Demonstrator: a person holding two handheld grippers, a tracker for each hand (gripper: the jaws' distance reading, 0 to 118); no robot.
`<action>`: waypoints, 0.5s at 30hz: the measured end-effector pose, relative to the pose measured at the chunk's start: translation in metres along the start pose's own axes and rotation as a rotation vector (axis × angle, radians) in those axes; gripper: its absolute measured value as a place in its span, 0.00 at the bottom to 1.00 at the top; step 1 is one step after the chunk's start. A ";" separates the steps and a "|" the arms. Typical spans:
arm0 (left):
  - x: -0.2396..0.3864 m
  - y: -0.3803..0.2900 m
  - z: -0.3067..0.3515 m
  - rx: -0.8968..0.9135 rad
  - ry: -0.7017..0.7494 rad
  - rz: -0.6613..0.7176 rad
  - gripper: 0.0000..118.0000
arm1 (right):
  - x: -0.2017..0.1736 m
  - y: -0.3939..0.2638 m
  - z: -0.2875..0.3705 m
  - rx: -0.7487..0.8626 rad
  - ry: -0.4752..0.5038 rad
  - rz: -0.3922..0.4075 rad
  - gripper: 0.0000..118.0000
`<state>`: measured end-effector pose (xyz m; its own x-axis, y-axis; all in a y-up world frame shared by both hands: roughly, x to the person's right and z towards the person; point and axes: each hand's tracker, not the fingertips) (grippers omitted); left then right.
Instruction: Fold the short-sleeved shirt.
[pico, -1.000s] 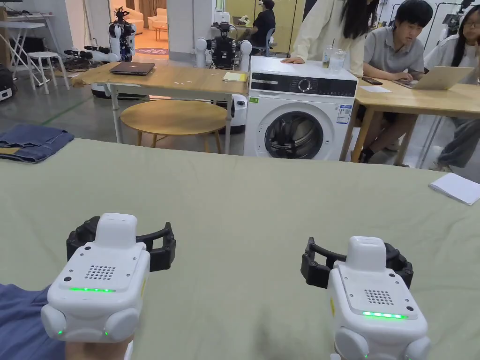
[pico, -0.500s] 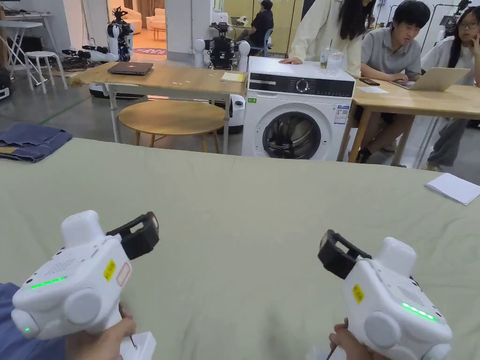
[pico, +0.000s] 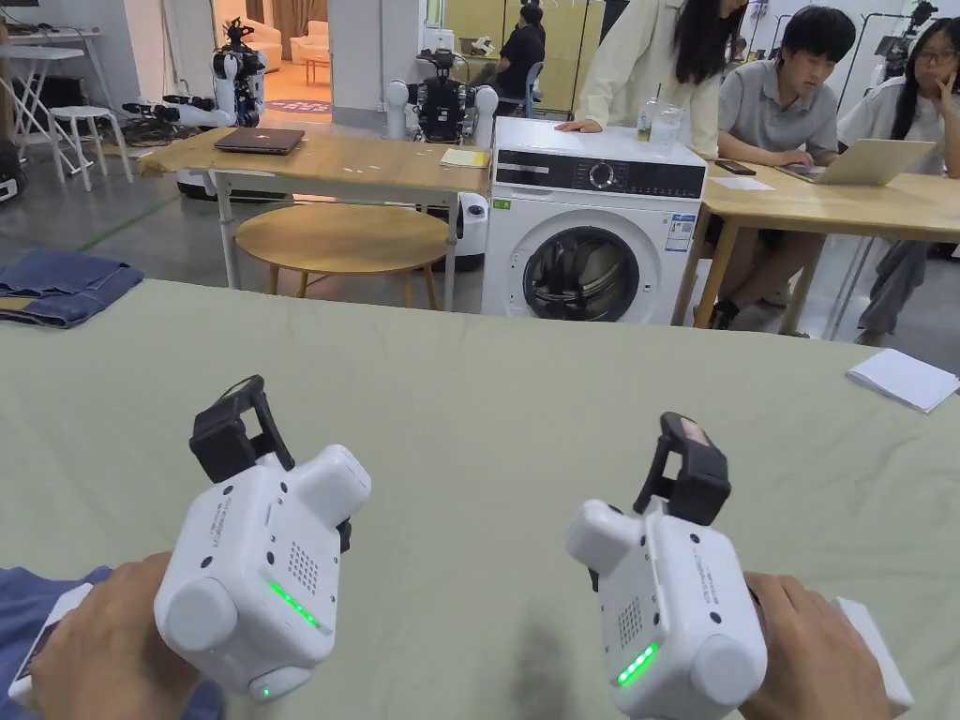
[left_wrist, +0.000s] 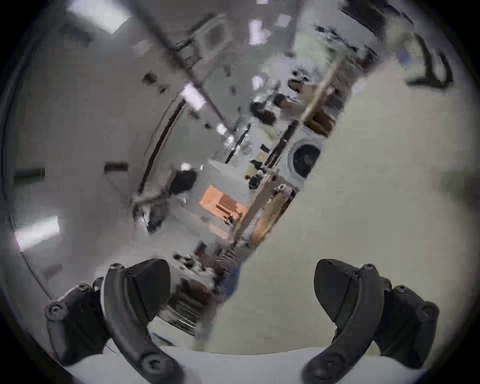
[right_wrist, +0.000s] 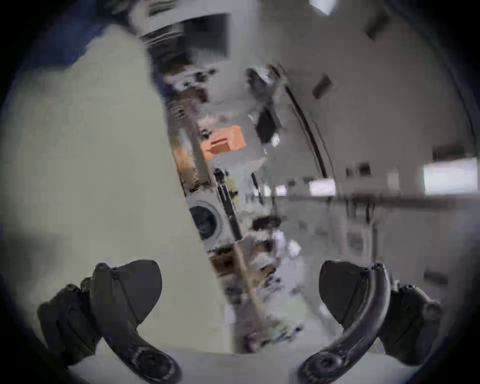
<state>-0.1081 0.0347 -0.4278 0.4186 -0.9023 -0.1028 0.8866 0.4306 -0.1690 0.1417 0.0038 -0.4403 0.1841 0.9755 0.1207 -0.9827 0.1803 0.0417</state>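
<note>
A blue garment (pico: 37, 619) shows as a small patch at the near left edge of the green-covered table (pico: 487, 394), partly under the person's left hand; its shape is hidden. My left gripper (pico: 272, 450) hovers over the table just right of that patch, rolled on its side. In the left gripper view the left gripper (left_wrist: 240, 270) has its jaws wide apart with nothing between them. My right gripper (pico: 647, 506) hovers over bare table to the right, also rolled on its side. The right gripper (right_wrist: 239, 267) is open and empty in its own blurred view.
Folded blue jeans (pico: 61, 286) lie at the table's far left corner. A white pad of paper (pico: 905, 380) lies near the right edge. Beyond the table stand a washing machine (pico: 591, 244), a round wooden table (pico: 342, 234) and people seated at a desk.
Both grippers have rolled from flat onto their sides, each turning inward, so one jaw now stands above the other. Both stay open over the table.
</note>
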 end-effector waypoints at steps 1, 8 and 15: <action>0.003 -0.002 0.000 0.005 0.006 -0.036 0.94 | -0.001 -0.004 0.001 0.023 -0.007 0.023 1.00; -0.022 -0.007 0.003 -0.046 -0.098 0.405 0.94 | 0.024 -0.001 0.005 -0.060 0.008 -0.330 1.00; -0.057 -0.033 0.001 0.008 -0.183 1.120 0.94 | 0.059 -0.036 -0.007 -0.295 0.104 -1.234 1.00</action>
<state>-0.1614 0.0721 -0.4149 0.9989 0.0011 -0.0470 -0.0042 0.9979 -0.0654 0.1880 0.0561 -0.4416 0.9864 0.1431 0.0807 -0.1297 0.9798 -0.1521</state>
